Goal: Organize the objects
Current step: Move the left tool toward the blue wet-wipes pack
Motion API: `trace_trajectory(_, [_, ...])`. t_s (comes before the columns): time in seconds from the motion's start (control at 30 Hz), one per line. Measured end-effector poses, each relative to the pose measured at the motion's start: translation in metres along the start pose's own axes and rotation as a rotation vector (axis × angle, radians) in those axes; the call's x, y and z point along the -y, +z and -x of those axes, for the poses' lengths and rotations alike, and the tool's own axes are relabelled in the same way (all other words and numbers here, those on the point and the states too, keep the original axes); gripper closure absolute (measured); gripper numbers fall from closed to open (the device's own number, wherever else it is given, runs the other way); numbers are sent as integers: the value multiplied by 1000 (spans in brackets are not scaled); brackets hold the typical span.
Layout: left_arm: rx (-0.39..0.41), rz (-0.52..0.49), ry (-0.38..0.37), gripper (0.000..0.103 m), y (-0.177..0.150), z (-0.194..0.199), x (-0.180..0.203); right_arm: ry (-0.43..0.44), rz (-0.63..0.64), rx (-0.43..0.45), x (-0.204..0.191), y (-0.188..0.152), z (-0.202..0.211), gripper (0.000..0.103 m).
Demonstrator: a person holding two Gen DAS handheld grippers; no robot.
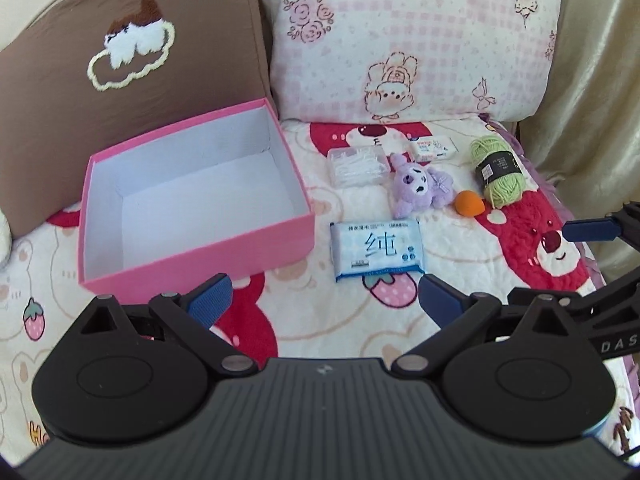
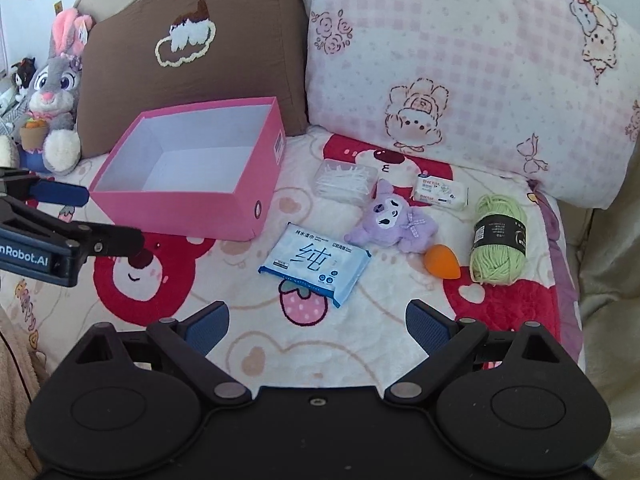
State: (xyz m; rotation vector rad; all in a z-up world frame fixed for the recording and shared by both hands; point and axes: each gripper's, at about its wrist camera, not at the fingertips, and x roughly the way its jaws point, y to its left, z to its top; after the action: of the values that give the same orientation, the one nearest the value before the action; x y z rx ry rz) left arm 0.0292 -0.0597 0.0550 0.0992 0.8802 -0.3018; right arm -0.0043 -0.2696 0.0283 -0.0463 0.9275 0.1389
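The wipes pack (image 1: 377,250) is seen at twelve o'clock beyond the spread, empty left gripper (image 1: 325,298); the right gripper (image 2: 317,322) is likewise released.

We have two fisheye views, each looking forward and downward along its own gripper's blue-padded fingers over a cartoon-print blanket (image 1: 304,184). The left wrist view sits low and near, nearly square to the pink box (image 1: 192,236), with the right gripper (image 1: 592,230) entering at its right edge. The right wrist view stands further right, seeing the pink box (image 2: 224,212) obliquely and the left gripper (image 2: 60,196) at its left edge. Both share the box, the wet-wipe pack (image 1: 376,250) (image 2: 314,260), the small items beyond and two pillows behind.
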Motion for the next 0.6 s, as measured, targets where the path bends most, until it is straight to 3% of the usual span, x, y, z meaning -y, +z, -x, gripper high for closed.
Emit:
trace_trajectory(0.2, [-21,24,-43,4,6,-34,3,18,55,36,-1,3,-19,7])
trace_trajectory(0.37, [-16,52,-104,4,3,-63,2,48,-1,56,7,-4,-51,12])
trace_trajectory(0.47, [-27,60,-75,4,-6,-83,-1,48,-1,69,7,-11,-69,13])
trace_trajectory(0.6, [-51,93,-69,4,-17,-111,-12,36,12,19,5,-21,-92,23])
